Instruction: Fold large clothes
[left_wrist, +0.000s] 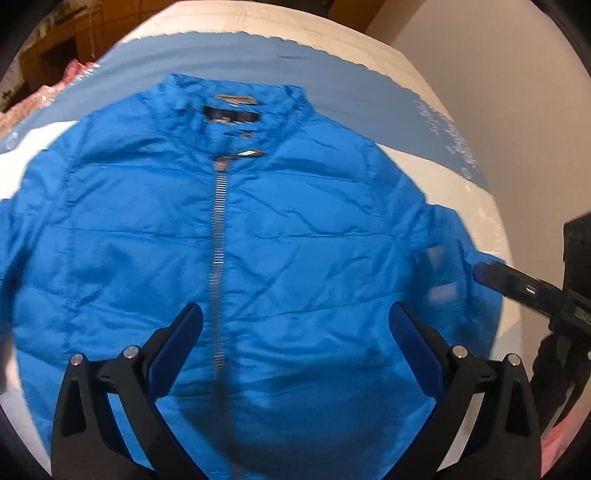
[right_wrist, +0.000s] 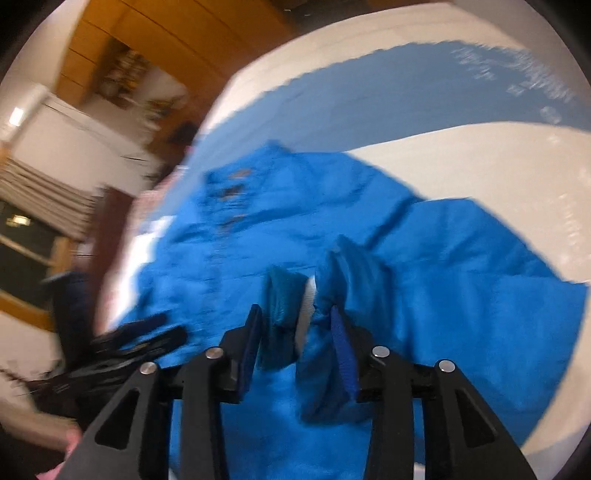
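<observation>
The jacket (left_wrist: 258, 229) lies flat, collar away, zipper running lengthwise. The right gripper (right_wrist: 299, 321) pinches its sleeve cuff (right_wrist: 295, 306) (nearer that side); the left gripper (left_wrist: 295, 325) hovers spread over the hem.

The jacket (left_wrist: 258, 229) is a bright, saturated blue all over, with a grey metal zip (left_wrist: 218, 236) down its front and a dark label (left_wrist: 229, 114) inside the collar. The cuff (right_wrist: 314, 314) shows a sliver of white lining. The bed cover (left_wrist: 436, 70) beneath is cream-white crossed by a broad band of duller blue. Both the left gripper (left_wrist: 295, 332) and the right gripper (right_wrist: 295, 332) are black, with deep blue pads. Wooden cabinets (right_wrist: 147, 33) behind are warm orange-brown.
</observation>
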